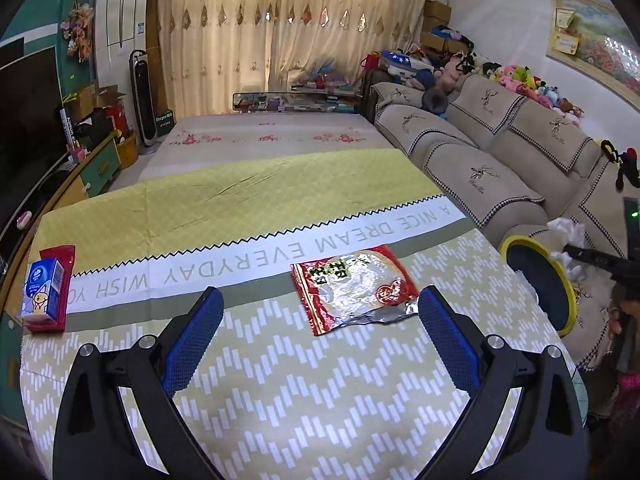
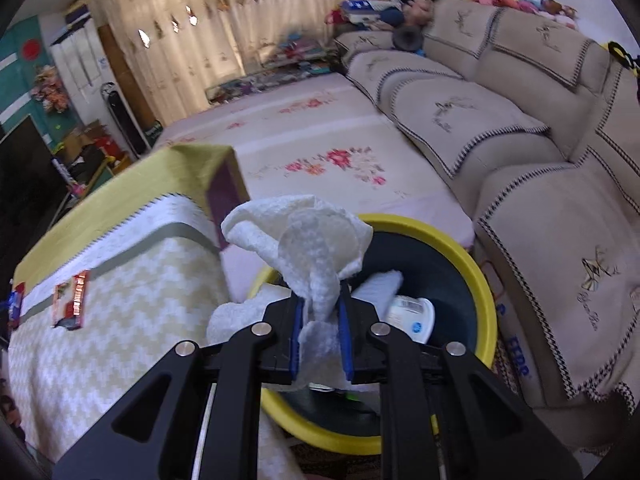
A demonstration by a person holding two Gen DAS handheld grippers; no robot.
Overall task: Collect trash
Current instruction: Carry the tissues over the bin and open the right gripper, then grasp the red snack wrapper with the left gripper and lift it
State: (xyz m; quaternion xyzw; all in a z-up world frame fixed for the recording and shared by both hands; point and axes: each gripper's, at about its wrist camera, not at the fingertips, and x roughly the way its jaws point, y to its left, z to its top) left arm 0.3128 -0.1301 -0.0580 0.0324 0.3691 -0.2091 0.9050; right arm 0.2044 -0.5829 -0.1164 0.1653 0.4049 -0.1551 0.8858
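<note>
My left gripper (image 1: 318,304) is open above the table, with an empty red and silver snack wrapper (image 1: 352,292) lying flat just ahead of its right finger. My right gripper (image 2: 322,312) is shut on a crumpled white paper towel (image 2: 304,236) and holds it over the yellow-rimmed black bin (image 2: 476,264). The bin holds a white container (image 2: 412,314) and more white paper. The bin (image 1: 540,280) and the right gripper with its paper towel (image 1: 568,232) show at the right of the left wrist view. The wrapper also shows in the right wrist view (image 2: 72,296).
A blue juice carton (image 1: 42,292) on a red packet (image 1: 60,256) lies at the table's left edge. The table has a green and white patterned cloth (image 1: 280,380). A beige sofa (image 2: 540,160) stands right of the bin. A floral mat (image 2: 320,152) covers the floor beyond.
</note>
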